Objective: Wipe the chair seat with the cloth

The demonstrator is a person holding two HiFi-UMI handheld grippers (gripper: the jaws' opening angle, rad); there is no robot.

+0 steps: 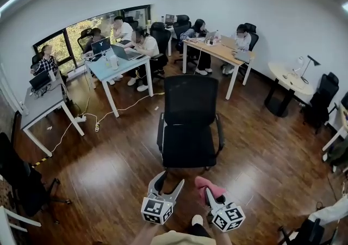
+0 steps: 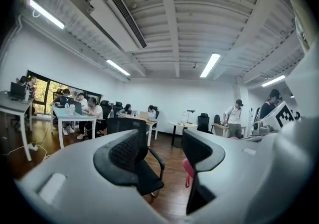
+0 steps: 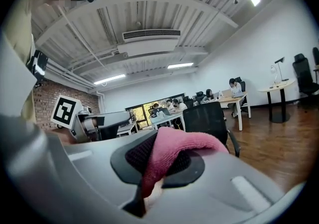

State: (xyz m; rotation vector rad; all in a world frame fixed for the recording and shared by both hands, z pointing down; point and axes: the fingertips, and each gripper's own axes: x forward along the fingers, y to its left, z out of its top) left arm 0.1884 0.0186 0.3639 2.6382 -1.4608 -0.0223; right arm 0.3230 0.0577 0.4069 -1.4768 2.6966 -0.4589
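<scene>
A black office chair (image 1: pixel 190 129) stands in the middle of the wooden floor, its seat (image 1: pixel 189 147) bare and facing me. My right gripper (image 1: pixel 213 193) hangs just in front of the seat's right corner, shut on a pink cloth (image 1: pixel 209 186) that drapes over its jaws (image 3: pixel 169 151). My left gripper (image 1: pixel 167 183) is open and holds nothing, level with the seat's front left. In the left gripper view the chair (image 2: pixel 133 161) shows between the parted jaws, with the pink cloth (image 2: pixel 188 169) to its right. The chair back (image 3: pixel 208 118) shows beyond the cloth in the right gripper view.
Desks with seated people stand at the far side: a grey table (image 1: pixel 117 63) at left, a wooden one (image 1: pixel 218 51) at right. A round table (image 1: pixel 288 79) with a lamp is at the right. Another black chair (image 1: pixel 22 183) stands at my near left.
</scene>
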